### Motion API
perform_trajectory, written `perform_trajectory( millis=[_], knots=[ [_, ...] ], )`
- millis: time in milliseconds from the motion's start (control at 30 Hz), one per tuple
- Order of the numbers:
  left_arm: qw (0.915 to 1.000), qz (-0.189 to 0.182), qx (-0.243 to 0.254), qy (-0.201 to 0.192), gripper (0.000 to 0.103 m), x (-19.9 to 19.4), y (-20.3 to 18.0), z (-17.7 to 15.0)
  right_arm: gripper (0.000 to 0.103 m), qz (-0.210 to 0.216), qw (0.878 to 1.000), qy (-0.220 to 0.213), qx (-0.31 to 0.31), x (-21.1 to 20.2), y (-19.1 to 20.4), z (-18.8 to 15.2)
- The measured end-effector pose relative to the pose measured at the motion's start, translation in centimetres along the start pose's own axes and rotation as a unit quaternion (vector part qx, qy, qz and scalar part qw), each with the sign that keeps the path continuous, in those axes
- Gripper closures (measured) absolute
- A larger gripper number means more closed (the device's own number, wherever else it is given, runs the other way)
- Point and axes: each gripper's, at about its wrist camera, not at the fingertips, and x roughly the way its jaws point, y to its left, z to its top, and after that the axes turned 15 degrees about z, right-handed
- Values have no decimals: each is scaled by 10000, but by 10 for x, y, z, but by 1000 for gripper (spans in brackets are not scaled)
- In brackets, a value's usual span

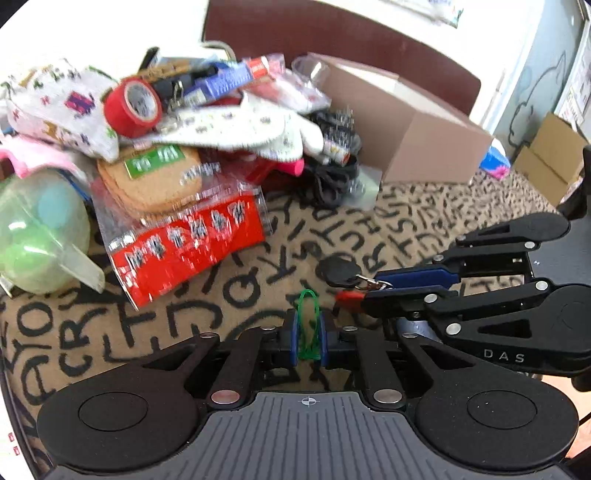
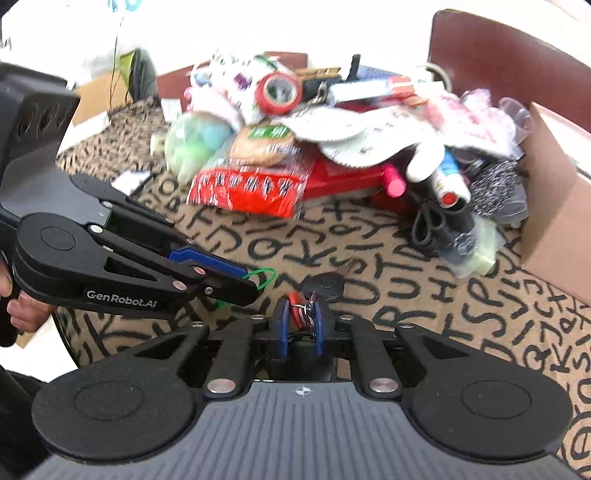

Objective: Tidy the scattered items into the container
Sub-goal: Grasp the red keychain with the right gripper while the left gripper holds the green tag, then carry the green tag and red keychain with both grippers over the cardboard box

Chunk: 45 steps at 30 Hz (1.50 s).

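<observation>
My left gripper (image 1: 307,334) is shut on a green loop tie (image 1: 308,317); it also shows in the right wrist view (image 2: 255,278) with the green tie (image 2: 264,277) sticking out. My right gripper (image 2: 300,319) is shut on a key ring with a red tag (image 2: 295,312) and a black round fob (image 2: 325,284); from the left wrist view it (image 1: 365,290) comes in from the right, fob (image 1: 340,271) hanging at its tip. A red container (image 2: 343,181) sits under a heap of items: red tape roll (image 1: 135,105), patterned cloth (image 1: 62,107), biscuit pack (image 1: 177,221).
A cardboard box (image 1: 417,136) stands to the right of the heap. A green plastic ball (image 1: 37,229) lies at the left. The table has a letter-print cloth (image 1: 258,266). A brown chair back (image 1: 332,33) stands behind. More boxes (image 1: 550,155) are at the far right.
</observation>
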Motion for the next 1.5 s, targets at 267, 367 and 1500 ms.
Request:
perform_trajectory(
  millis=[267,367,1500],
  knots=[
    [9997,-54,-127,-221,96,-16,2,14,87,-49,9986,-508,167,-28,-8,11],
    [9993,-92,-107,-337,96,-21,-1,22,87,-114,9974,-678,200,-38,-12,15],
    [9865,-794,509,-1339,96,25,-156,243,87,-2178,9600,-1758,8,-165,-151,83]
  ],
)
